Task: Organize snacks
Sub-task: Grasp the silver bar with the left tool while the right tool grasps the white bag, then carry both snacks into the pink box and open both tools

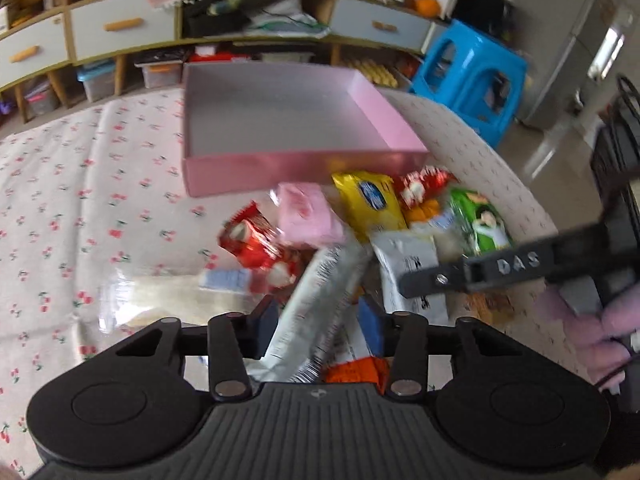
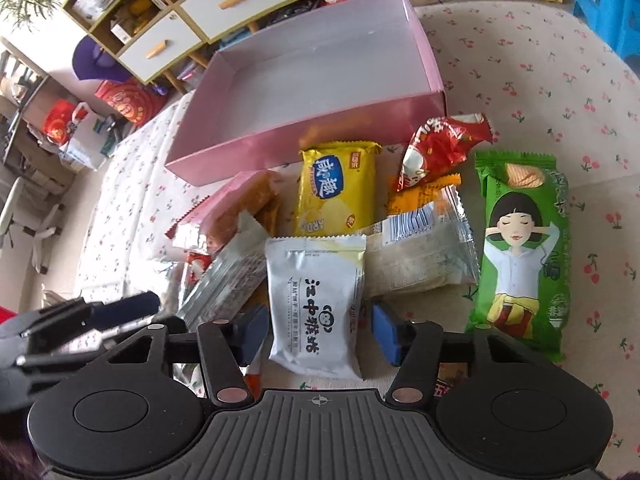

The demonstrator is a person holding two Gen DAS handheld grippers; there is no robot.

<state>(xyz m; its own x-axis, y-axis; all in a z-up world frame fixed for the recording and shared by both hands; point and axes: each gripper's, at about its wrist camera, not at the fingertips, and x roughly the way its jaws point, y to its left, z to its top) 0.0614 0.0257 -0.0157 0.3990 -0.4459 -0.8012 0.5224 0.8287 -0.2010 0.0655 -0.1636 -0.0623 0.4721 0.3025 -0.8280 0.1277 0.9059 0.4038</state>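
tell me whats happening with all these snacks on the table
A person with a gripper in each hand is sorting a pile of snack packets beside an empty pink box. The right gripper is open around a white packet, not yet closed on it. The left gripper is open over a silver packet. Nothing is in the box so far.

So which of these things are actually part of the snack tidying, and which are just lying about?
Part of the job:
pink box, empty
white packet, between the right gripper's open fingers
yellow cracker packet
green packet
red wrapper
silver packet, between the left gripper's open fingers

Just lying about:
blue plastic stool
drawer shelving
cherry-print cloth
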